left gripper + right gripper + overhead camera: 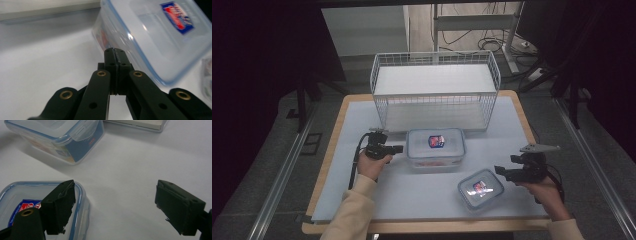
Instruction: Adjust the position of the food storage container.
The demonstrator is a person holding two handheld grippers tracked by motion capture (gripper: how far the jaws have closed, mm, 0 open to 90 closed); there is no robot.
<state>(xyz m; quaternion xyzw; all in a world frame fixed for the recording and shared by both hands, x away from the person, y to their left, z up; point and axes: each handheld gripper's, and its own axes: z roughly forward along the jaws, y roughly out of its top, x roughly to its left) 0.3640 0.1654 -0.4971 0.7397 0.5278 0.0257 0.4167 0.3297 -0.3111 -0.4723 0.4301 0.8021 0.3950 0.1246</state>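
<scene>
Pretty dim room overall, the edges of the high view drop off into near black while the pale blue-grey table mat (422, 200) catches soft light from above and looks a bit washed out and low-res. There's glare on the lid of the small clear plastic box with the blue rim (481, 189), and a bright streak on the larger clear lidded container (155, 37) in the left gripper view, where the closed black jaws up close are sharper than the hazy background. In the right gripper view shadows under the containers are soft and fall toward the lower right, and the far edge goes blurry.
</scene>
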